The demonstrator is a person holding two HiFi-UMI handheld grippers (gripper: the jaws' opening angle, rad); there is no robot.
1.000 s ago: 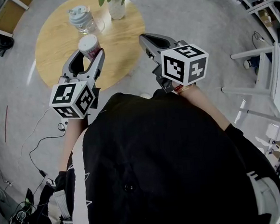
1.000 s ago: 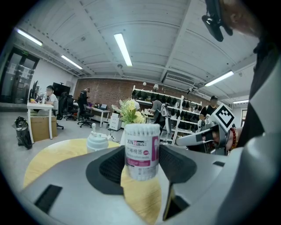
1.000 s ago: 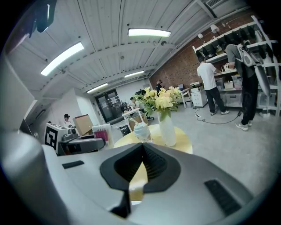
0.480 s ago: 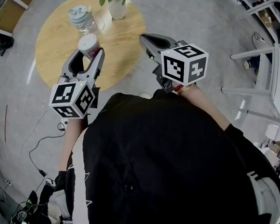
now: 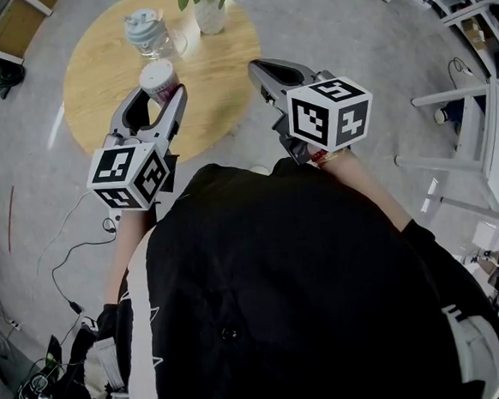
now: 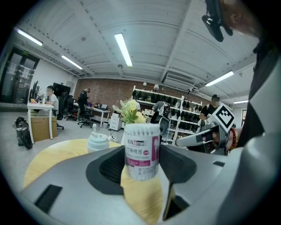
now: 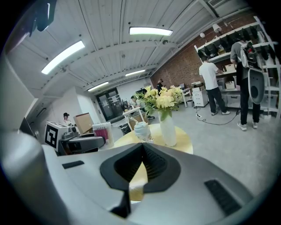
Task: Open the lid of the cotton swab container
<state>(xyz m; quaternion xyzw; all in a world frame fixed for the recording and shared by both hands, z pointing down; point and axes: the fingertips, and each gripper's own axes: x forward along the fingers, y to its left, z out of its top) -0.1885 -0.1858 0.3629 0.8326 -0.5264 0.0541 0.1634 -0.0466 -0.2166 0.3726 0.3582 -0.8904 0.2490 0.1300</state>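
The cotton swab container (image 5: 158,81) is a clear tub with a pink label and its lid on, over the round wooden table (image 5: 102,68). It stands upright between the jaws of my left gripper (image 5: 161,93). In the left gripper view both pads (image 6: 117,159) sit against the sides of the container (image 6: 141,149). I cannot tell whether its base rests on the table. My right gripper (image 5: 254,65) is shut and empty, to the right of the container over the table's right edge. In the right gripper view its jaws (image 7: 142,151) meet, with the container (image 7: 102,132) far off at the left.
A water bottle with a teal lid (image 5: 146,32) and a vase of flowers (image 5: 207,13) stand at the table's far side. Cables (image 5: 74,260) lie on the floor at left. White furniture (image 5: 476,125) stands at right. People work at desks and shelves in the background.
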